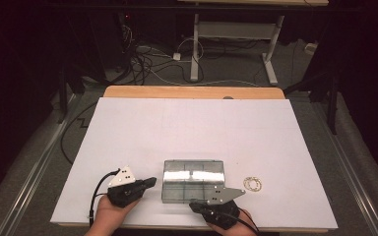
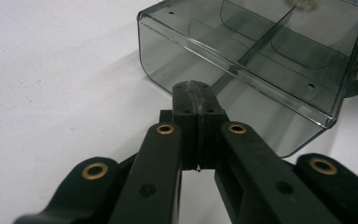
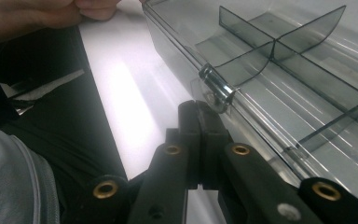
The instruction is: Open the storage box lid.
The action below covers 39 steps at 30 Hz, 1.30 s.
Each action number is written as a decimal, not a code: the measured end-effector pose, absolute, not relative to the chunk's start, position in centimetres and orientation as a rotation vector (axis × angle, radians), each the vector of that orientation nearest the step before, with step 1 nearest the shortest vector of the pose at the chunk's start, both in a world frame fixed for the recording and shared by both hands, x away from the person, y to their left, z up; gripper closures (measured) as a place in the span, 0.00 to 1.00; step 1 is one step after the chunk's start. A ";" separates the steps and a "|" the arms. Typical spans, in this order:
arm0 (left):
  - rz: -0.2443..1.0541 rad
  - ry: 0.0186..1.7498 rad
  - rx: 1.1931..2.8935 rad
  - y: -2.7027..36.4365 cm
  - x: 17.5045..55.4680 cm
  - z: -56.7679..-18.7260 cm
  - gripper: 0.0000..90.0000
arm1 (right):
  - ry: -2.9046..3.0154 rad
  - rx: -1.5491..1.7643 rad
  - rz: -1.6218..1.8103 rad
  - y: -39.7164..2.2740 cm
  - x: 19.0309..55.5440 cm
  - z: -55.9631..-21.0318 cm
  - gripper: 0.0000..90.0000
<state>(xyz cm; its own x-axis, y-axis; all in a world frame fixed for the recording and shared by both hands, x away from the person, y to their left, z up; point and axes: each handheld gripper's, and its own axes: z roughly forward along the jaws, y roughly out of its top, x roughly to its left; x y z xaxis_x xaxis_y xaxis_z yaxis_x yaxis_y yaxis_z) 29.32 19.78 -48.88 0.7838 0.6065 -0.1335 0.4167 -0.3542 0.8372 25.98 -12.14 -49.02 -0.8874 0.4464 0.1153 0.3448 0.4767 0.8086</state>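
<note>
Left gripper (image 2: 196, 93): jaws together, nothing between them, tips touching the side wall of the box (image 2: 261, 51). Right gripper (image 3: 199, 112): jaws together, just below the box's small clasp (image 3: 216, 88). The box is smoky clear plastic with rounded corners and inner dividers. It sits on a white sheet (image 1: 177, 128), near a pale ring (image 1: 252, 184).

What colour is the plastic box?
Clear smoky grey plastic box, best seen in the left gripper view.
</note>
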 end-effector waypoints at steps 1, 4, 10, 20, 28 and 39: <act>0.244 0.767 1.997 19.8 29.3 -48.9 0.98 | 2.602 0.699 1.386 -12.1 26.0 -49.0 1.00; 0.244 0.765 1.997 19.8 29.3 -48.9 0.98 | 2.598 0.696 1.390 -12.1 26.0 -49.0 1.00; 0.242 0.765 1.998 19.8 29.3 -48.9 0.98 | 2.585 0.692 1.409 -12.2 25.9 -49.0 1.00; 0.239 0.766 1.997 19.8 29.3 -48.9 0.98 | 2.552 0.673 1.456 -12.5 25.7 -48.4 1.00; 0.235 0.770 1.995 19.8 29.4 -48.9 0.98 | 2.516 0.674 1.479 -12.6 25.8 -47.9 1.00; 0.221 0.772 1.983 19.9 29.3 -48.8 0.98 | 2.475 0.651 1.486 -12.7 25.9 -47.0 1.00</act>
<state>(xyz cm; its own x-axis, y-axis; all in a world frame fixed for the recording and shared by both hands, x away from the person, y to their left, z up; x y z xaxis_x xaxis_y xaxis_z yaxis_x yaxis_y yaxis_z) 29.30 19.95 -48.82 0.7833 0.6015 -0.1571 0.4278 -0.3381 0.8383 25.88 -12.66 -47.02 -0.8875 0.4557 0.0678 0.2740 0.4037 0.8729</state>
